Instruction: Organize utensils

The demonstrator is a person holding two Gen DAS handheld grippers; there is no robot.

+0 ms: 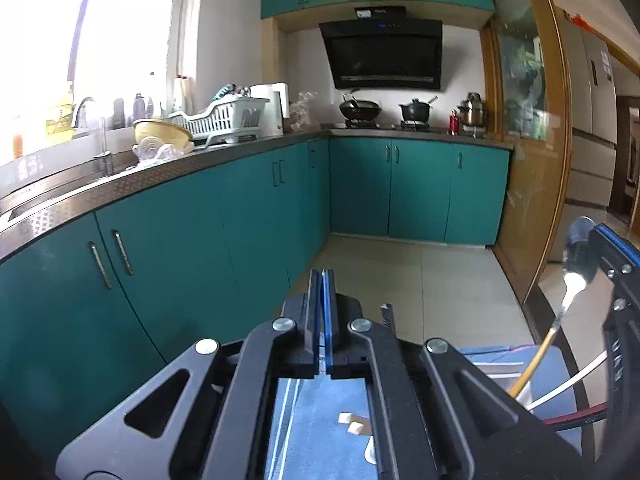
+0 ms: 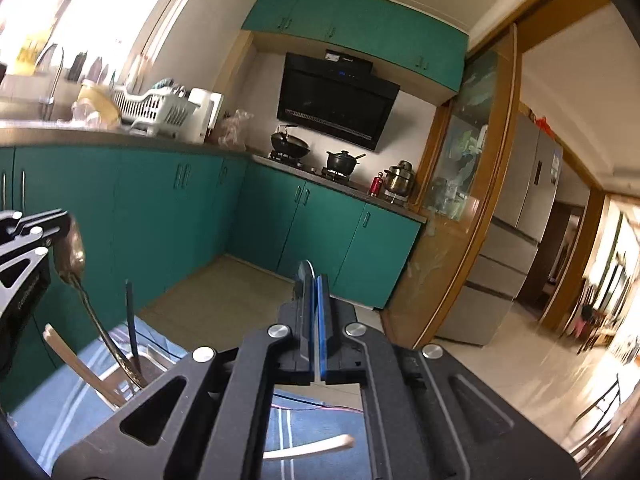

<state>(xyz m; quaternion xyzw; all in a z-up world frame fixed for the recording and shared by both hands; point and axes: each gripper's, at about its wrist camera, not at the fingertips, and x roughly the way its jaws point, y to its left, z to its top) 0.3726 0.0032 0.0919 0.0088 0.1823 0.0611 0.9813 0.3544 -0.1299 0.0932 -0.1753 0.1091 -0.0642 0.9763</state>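
My left gripper (image 1: 323,280) is shut with nothing showing between its fingers in its own view. In the right wrist view the left gripper (image 2: 60,222) sits at the far left, touching the bowl of a dark metal spoon (image 2: 72,252) that stands in a metal holder (image 2: 132,360). My right gripper (image 2: 314,280) is shut on the bowl of a silver spoon (image 2: 303,270). In the left wrist view the right gripper (image 1: 596,236) holds that gold-handled spoon (image 1: 576,264) bowl up, its handle reaching down toward the holder. A dark stick (image 2: 130,320) and a pale utensil (image 2: 72,360) also stand in the holder.
A blue cloth (image 1: 320,420) with white stripes covers the surface below, with two small pale blocks (image 1: 352,424) and a white utensil (image 2: 308,446) on it. Teal cabinets (image 1: 180,220), a dish rack (image 1: 224,116), a stove with pots (image 1: 360,110) and a glass door (image 1: 524,160) lie beyond.
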